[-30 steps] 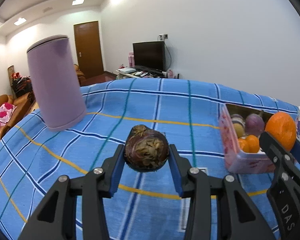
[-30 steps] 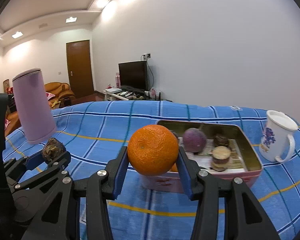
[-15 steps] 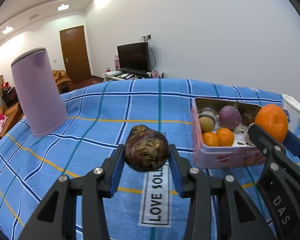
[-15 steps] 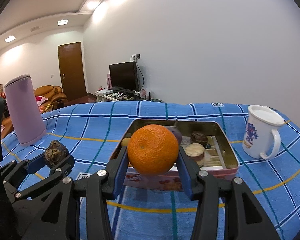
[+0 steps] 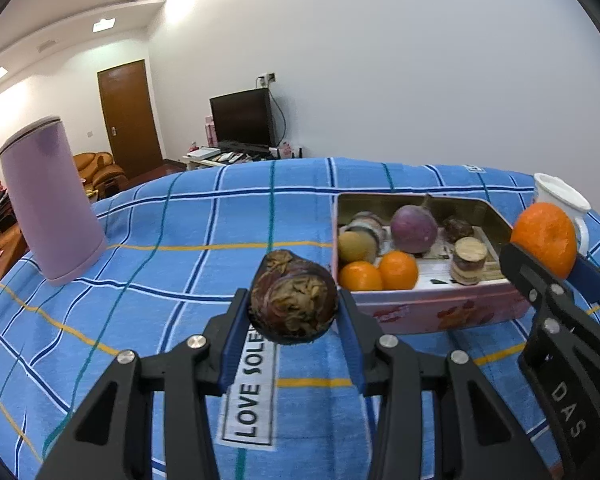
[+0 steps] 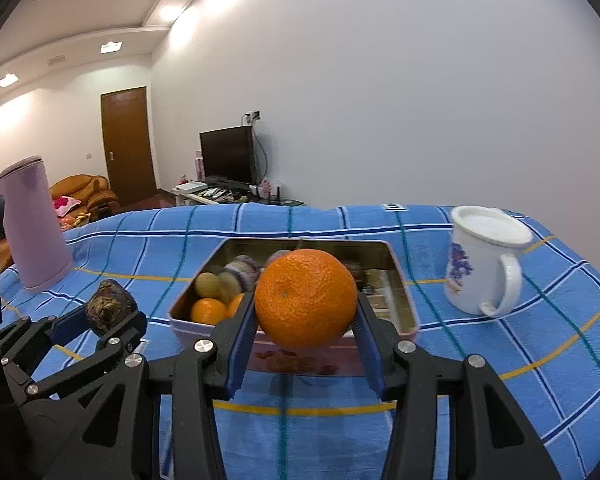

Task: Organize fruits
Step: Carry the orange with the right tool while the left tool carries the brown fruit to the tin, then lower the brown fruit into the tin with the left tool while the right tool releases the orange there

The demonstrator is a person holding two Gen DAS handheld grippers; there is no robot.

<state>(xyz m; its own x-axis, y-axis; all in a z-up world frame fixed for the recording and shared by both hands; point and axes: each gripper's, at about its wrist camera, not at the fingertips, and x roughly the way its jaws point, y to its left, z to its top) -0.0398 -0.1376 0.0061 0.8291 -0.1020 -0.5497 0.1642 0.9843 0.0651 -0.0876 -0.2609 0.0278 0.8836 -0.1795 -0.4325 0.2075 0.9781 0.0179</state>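
Observation:
My left gripper (image 5: 294, 310) is shut on a dark brown wrinkled fruit (image 5: 293, 298), held above the blue checked cloth, just left of the pink tin box (image 5: 428, 310). The box holds two small oranges (image 5: 398, 270), a purple fruit (image 5: 414, 224) and several other pieces. My right gripper (image 6: 306, 316) is shut on a large orange (image 6: 306, 298), held at the near edge of the box (image 6: 404, 292). The left gripper and its fruit (image 6: 110, 306) show at the left of the right wrist view; the orange (image 5: 546, 236) shows at the right of the left wrist view.
A tall lilac canister (image 5: 50, 200) stands at the far left of the table. A white mug with a blue flower print (image 6: 484, 260) stands right of the box. The blue cloth (image 5: 180, 240) carries a "LOVE SOLE" label (image 5: 252, 392) under my left gripper.
Both grippers have moved toward the box with their fruits still held; the box now looks closer and more central in both views.

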